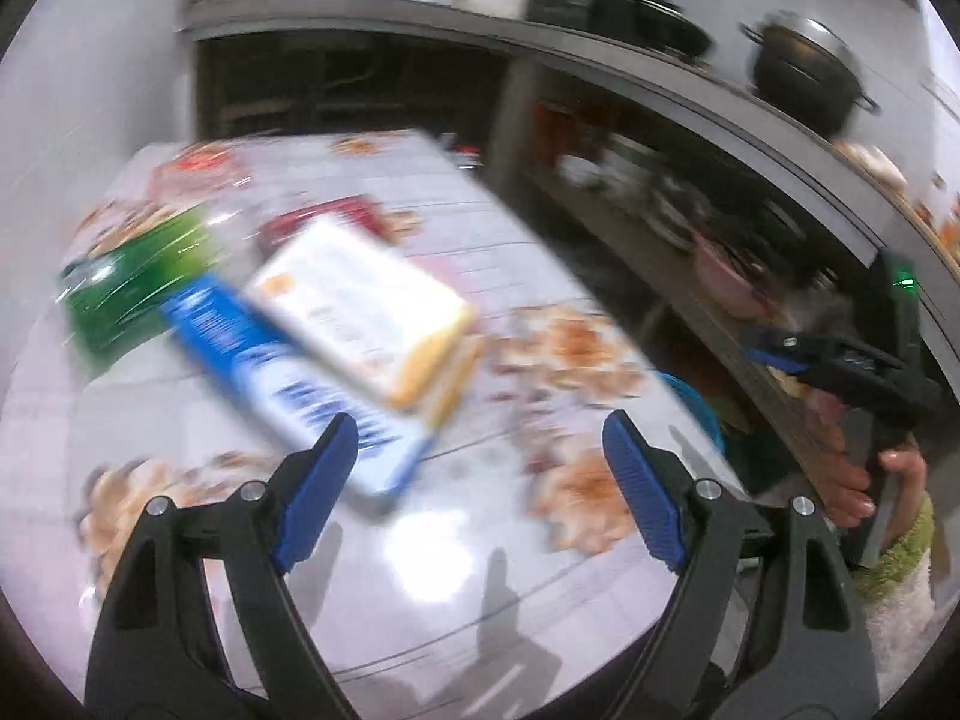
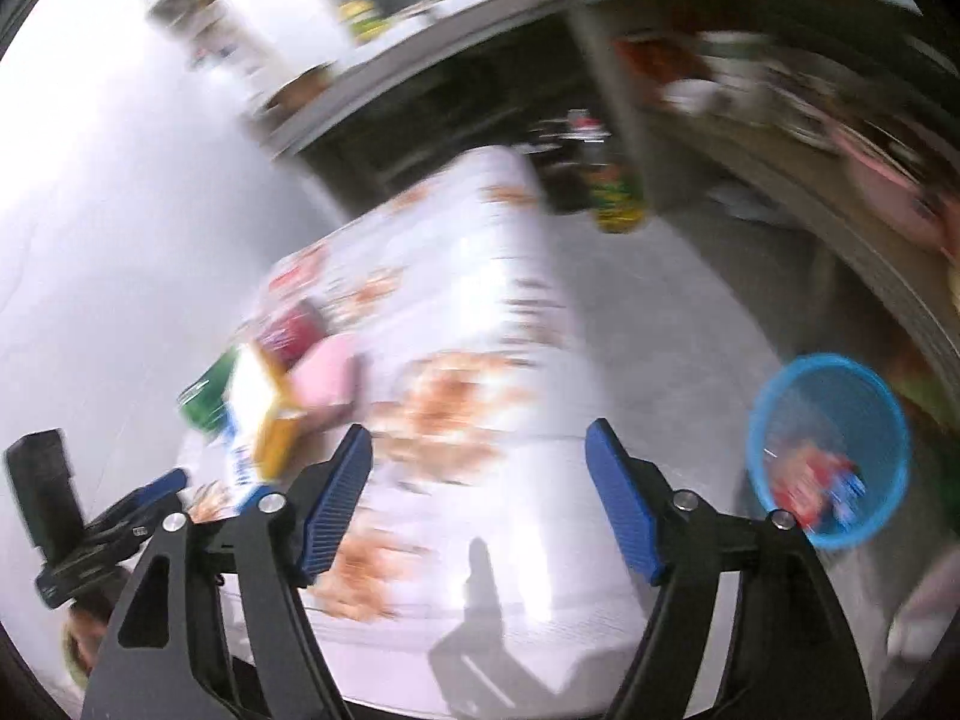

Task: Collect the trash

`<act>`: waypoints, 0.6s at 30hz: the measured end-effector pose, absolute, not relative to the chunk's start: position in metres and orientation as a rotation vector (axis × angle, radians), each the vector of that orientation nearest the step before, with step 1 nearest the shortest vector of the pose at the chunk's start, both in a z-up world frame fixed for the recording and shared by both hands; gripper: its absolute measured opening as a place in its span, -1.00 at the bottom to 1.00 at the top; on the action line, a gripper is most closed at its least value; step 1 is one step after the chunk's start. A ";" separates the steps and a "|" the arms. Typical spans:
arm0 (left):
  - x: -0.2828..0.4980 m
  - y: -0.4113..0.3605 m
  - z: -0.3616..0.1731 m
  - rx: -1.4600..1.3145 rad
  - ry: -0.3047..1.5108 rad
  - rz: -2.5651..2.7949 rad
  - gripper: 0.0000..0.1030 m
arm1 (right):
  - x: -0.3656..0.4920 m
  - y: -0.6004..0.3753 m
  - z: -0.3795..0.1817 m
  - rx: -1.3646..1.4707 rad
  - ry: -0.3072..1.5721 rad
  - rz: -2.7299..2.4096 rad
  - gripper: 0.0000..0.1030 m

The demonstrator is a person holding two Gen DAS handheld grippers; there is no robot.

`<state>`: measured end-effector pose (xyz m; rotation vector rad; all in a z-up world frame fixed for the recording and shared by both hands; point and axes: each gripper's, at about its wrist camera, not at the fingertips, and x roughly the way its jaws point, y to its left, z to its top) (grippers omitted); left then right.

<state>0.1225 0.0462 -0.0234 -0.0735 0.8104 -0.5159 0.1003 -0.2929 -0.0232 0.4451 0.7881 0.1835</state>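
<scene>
Both frames motion-blurred. Left gripper (image 1: 480,444) spread wide, empty; blue-and-white carton (image 1: 288,384) lay just ahead of its left finger, under a yellow-edged box (image 1: 366,306). Right gripper (image 2: 479,456) likewise released, empty; blue basket (image 2: 831,450) sat to its right, wrappers inside.

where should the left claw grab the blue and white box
Probably the near end of the blue and white box, pinched across its narrow width. It lies long and flat, pointing toward the left claw, whose jaws stand wide open. The white and orange box overlaps its far half, so come low from the near edge.
</scene>
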 end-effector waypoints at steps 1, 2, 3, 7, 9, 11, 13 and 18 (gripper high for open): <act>0.128 0.059 -0.026 -0.101 0.820 -0.489 0.54 | 0.106 -0.280 -0.020 0.427 0.792 0.214 0.42; 0.129 0.069 -0.029 -0.123 0.824 -0.470 0.54 | 0.116 -0.261 -0.014 0.395 0.801 0.261 0.42; 0.131 0.078 -0.030 -0.148 0.826 -0.457 0.54 | 0.121 -0.249 -0.011 0.376 0.805 0.289 0.43; 0.149 0.100 -0.029 -0.281 0.823 -0.472 0.53 | 0.150 -0.198 -0.005 0.339 0.843 0.411 0.43; 0.160 0.102 -0.031 -0.341 0.837 -0.493 0.53 | 0.162 -0.184 -0.010 0.363 0.865 0.435 0.43; 0.178 0.100 -0.034 -0.416 0.871 -0.514 0.53 | 0.173 -0.177 -0.014 0.404 0.880 0.459 0.42; 0.197 0.098 -0.038 -0.470 0.905 -0.509 0.53 | 0.184 -0.175 -0.020 0.448 0.900 0.453 0.26; 0.230 0.083 -0.049 -0.487 0.966 -0.465 0.54 | 0.201 -0.168 -0.031 0.489 0.928 0.473 0.14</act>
